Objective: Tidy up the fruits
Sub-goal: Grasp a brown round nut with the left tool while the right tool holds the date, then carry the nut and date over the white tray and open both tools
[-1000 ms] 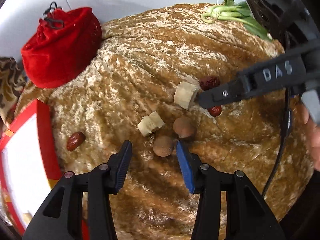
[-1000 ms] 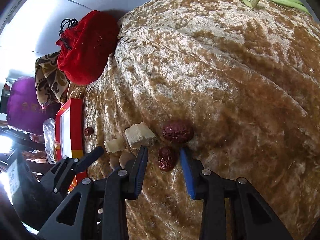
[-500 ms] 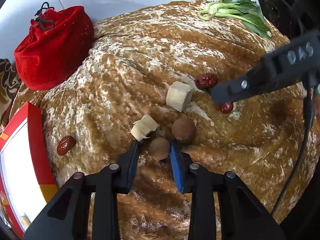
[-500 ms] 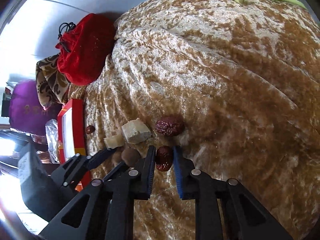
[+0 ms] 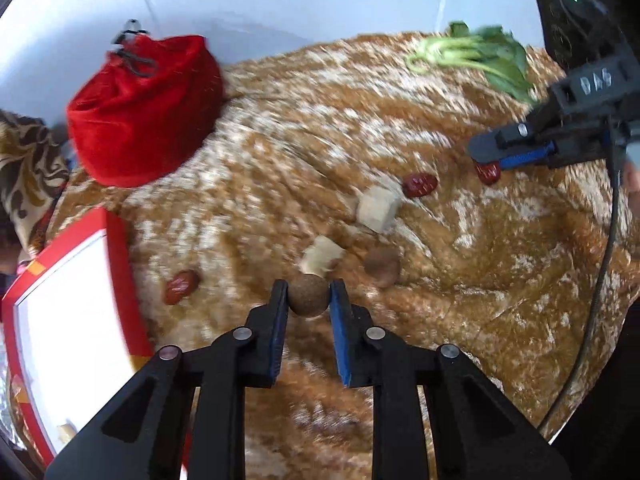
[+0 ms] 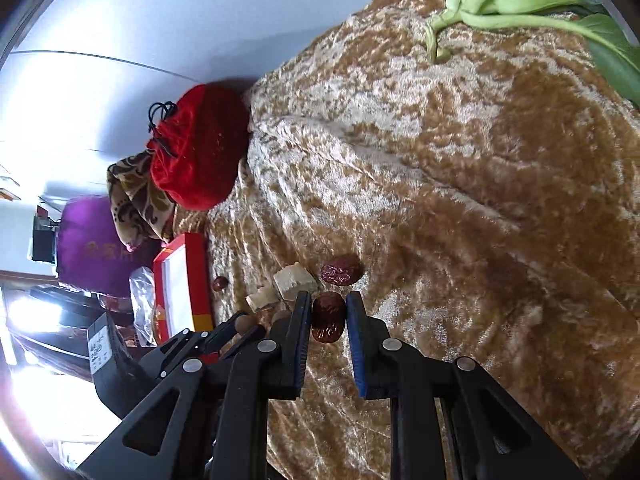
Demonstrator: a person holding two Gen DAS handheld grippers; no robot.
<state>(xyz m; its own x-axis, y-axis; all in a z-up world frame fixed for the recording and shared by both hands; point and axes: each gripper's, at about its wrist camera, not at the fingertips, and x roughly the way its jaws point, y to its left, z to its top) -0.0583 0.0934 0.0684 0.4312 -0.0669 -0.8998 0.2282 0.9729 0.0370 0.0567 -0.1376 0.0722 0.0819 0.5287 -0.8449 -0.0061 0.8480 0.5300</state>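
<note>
Fruits lie in a loose cluster on my brown-and-cream velvet cloth (image 5: pixel 280 152), which covers the counter. My left tool (image 5: pixel 309 300) is clamped on a round brown rough-skinned fruit (image 5: pixel 309 295), both pads touching its sides. My right tool (image 6: pixel 328 312) is closed around a wrinkled dark red date (image 6: pixel 328 317); in the left wrist view that date (image 5: pixel 489 172) sits at the tool's tip.

Just beyond the left tool are a pale beige cut chunk (image 5: pixel 320 255) and a second round brown fruit (image 5: pixel 382 266), close enough to crowd my path forward. A larger pale beige block (image 5: pixel 378 208) lies farther on, touching or nearly touching another red date (image 5: pixel 419 185). A lone red date (image 5: pixel 181 286) lies to the left, near the red-rimmed white box (image 5: pixel 120 280), whose edge borders the cloth on that side.

At the far left corner stands a red velvet drawstring pouch (image 5: pixel 148 112) against the white wall, with a patterned brown fabric (image 5: pixel 28 168) beside it. Green leafy stalks (image 6: pixel 520 4) lie at the far right edge. Between them the cloth is open, though creased.
</note>
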